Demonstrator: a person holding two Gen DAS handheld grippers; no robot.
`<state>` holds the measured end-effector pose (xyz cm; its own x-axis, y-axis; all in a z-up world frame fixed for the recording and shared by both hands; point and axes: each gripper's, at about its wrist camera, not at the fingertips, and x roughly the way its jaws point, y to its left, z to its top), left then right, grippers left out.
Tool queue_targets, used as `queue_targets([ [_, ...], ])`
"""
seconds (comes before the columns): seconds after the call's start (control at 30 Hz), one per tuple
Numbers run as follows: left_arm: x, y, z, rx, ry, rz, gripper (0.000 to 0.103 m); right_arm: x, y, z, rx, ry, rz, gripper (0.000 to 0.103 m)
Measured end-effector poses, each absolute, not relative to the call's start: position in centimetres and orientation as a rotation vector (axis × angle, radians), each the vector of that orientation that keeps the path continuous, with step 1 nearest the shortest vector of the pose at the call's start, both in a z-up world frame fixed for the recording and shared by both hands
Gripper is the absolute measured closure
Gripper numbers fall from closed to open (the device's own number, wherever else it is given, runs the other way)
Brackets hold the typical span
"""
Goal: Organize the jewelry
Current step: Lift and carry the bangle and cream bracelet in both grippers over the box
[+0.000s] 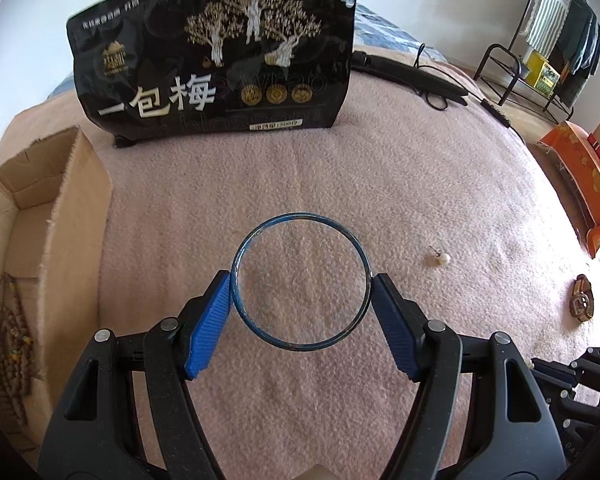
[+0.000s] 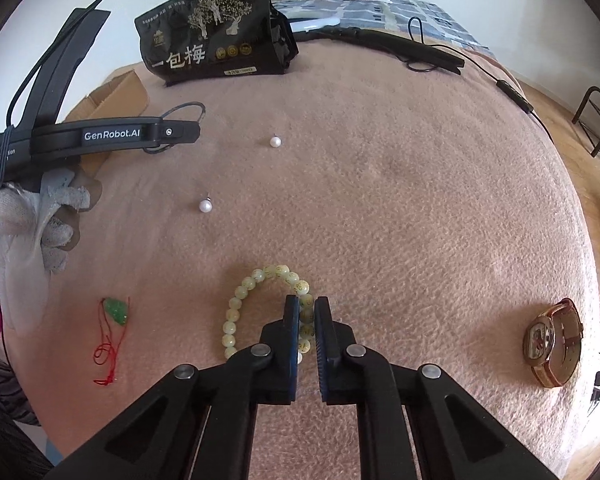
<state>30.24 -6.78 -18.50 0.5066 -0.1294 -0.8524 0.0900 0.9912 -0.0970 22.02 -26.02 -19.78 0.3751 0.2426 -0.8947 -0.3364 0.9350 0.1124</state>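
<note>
Your left tongs gripped the blue bangle across its width, one blue pad pressed on each side of the ring, and the bangle hung above the pink blanket rather than lying on it. To the left of those tongs stood the open cardboard box, with a string of brown wooden beads already lying inside against its floor. A black snack bag stood upright at the far side of the blanket.

Your right tongs were clenched on the pale green bead bracelet, pinching the right-hand side of its loop between the two pads while the rest of the loop lay on the blanket to the left. No earlier look was there to compare, so only the closed grip can be told.

Loose pieces lay spread on the blanket: two white pearl earrings, one nearer and one farther, apart from each other; a green jade pendant on a red cord to the left of the bracelet; and a wristwatch with a brown strap well off to the right. In the right wrist view your gloved left hand held the other tool at the left edge, with the bangle showing at its tip near the box.
</note>
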Motion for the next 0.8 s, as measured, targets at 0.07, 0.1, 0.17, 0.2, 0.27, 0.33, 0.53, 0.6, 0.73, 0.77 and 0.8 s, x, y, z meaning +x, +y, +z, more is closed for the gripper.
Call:
queue_targets([
  [0.07, 29.9, -6.7, -17.9, -0.043, 1.022, -0.135, 0.031, 21.9, -26.2, -19.4, -0.077, 1.122, 0.372, 0.098],
  [0.1, 29.8, -6.7, -17.7, -0.045, 1.019, -0.137, 0.031, 21.8, -26.3, -19.0, -0.066, 1.116, 0.371, 0.098],
  [0.17, 29.5, -6.7, -17.0, -0.044, 1.011, -0.14, 0.031, 21.6, -26.5, -18.5, -0.058, 1.105, 0.367, 0.098],
  [0.2, 29.3, -6.7, -16.6, -0.043, 1.004, -0.142, 0.031, 21.5, -26.6, -18.1, -0.059, 1.097, 0.362, 0.098],
  [0.27, 28.9, -6.5, -15.8, -0.042, 0.993, -0.146, 0.031, 21.2, -26.7, -17.2, -0.057, 1.078, 0.354, 0.098],
  [0.33, 28.5, -6.3, -15.1, -0.04, 0.981, -0.148, 0.031, 21.0, -26.8, -16.5, -0.056, 1.062, 0.348, 0.098],
  [0.53, 27.3, -5.2, -12.8, -0.044, 0.953, -0.155, 0.031, 20.0, -26.8, -14.2, -0.054, 1.011, 0.325, 0.098],
  [0.6, 26.8, -4.5, -12.1, -0.044, 0.944, -0.155, 0.031, 19.6, -26.6, -13.3, -0.049, 0.992, 0.323, 0.098],
  [0.73, 26.0, -2.9, -10.5, -0.049, 0.926, -0.149, 0.031, 19.0, -25.6, -11.8, -0.045, 0.953, 0.331, 0.098],
  [0.77, 25.9, -2.5, -10.3, -0.051, 0.923, -0.147, 0.031, 18.9, -25.3, -11.3, -0.041, 0.941, 0.335, 0.098],
  [0.8, 25.7, -2.0, -9.9, -0.052, 0.918, -0.143, 0.031, 18.8, -24.9, -10.9, -0.036, 0.93, 0.339, 0.098],
])
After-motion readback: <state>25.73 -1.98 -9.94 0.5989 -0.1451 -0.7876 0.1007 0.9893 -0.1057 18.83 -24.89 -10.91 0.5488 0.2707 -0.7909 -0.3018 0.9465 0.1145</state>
